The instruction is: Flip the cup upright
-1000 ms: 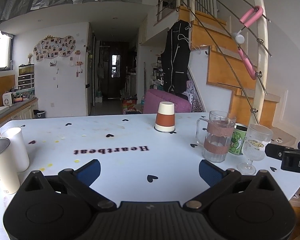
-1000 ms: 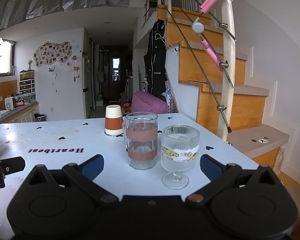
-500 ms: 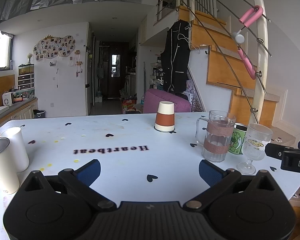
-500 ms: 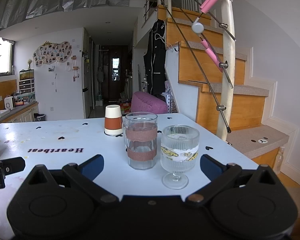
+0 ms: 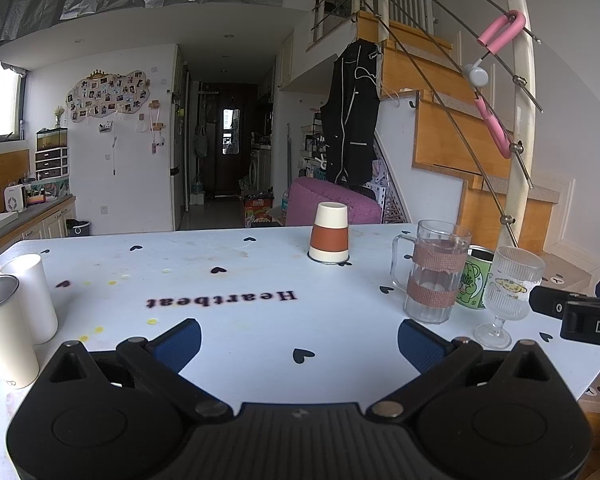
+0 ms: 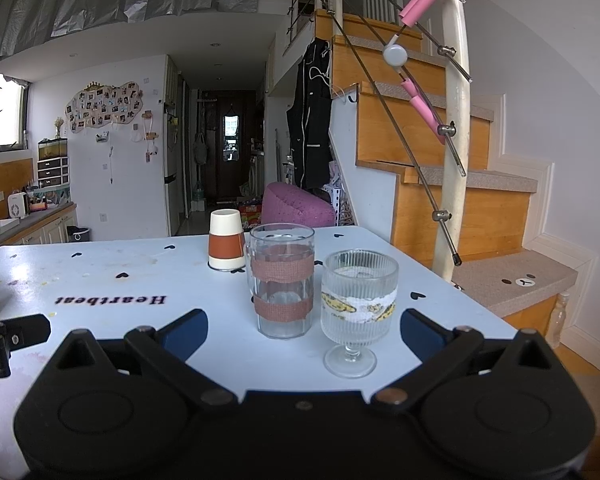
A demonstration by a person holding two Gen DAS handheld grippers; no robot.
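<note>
Paper cup (image 5: 329,233) stands rim-down at frame centre, well beyond the wide-open, empty left tongs (image 5: 299,338); right tongs (image 6: 303,330) likewise gape empty.

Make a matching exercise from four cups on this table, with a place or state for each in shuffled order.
Things:
1. paper cup
2. glass mug
3. stemmed glass
4. steel tumbler

States:
A. ribbed, with a yellow cartoon band
B. upside down at the far side of the table
C. at the left edge, beside a white cup
D. wrapped with two brown tape strips

Pairs: 1-B, 2-D, 3-A, 4-C
</note>
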